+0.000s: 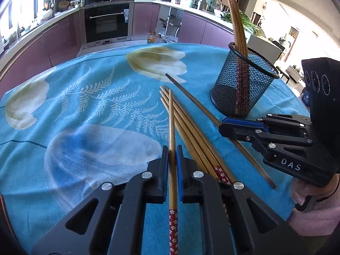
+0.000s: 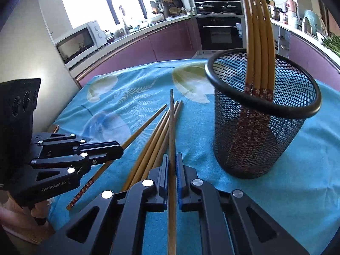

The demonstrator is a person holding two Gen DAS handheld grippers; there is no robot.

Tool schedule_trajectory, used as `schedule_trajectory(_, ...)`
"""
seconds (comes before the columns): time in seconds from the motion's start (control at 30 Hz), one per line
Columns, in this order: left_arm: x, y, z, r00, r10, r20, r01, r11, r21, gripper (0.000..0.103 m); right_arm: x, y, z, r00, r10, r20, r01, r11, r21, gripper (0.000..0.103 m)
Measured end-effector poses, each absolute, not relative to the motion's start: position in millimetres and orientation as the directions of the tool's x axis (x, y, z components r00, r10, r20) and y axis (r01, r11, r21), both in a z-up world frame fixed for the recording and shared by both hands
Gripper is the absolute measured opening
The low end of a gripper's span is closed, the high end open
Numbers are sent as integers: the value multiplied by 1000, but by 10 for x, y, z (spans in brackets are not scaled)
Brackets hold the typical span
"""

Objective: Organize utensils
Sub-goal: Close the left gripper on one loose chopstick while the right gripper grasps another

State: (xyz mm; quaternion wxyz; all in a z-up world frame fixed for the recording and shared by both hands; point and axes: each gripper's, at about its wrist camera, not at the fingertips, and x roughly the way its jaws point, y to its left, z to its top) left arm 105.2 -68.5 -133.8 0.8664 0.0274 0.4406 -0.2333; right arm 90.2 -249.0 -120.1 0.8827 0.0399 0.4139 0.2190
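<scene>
Both tilt down over the table [image 1: 63, 110]; the left hand-held gripper [image 1: 172, 148] pinches one chopstick [image 1: 171, 123]; the right hand-held gripper [image 2: 172, 157] pinches a darker chopstick [image 2: 171, 127]. Loose chopsticks [image 1: 191, 131] lie between them; the mesh holder [image 2: 261, 116] stands far right.

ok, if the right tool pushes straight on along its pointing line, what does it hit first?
Probably the blue tablecloth, just left of the mesh cup. The right tool is shut on a chopstick that leads, so its tip would likely touch first. Depth is uncertain.
</scene>
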Motion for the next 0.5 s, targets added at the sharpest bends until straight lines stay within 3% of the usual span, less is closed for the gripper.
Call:
schedule_trajectory(0.33, 1078, -724, -1450, 458, -376, -806, 453, 878, -152, 8, 889, -2409, -1271, 512, 414, -753, -394, 892, 222, 8)
schedule_trajectory(0.5, 1112, -760, -1457, 446, -386, -807, 478, 865, -150, 16, 952, -2350, -1304, 509, 414, -755, -400, 890, 219, 10)
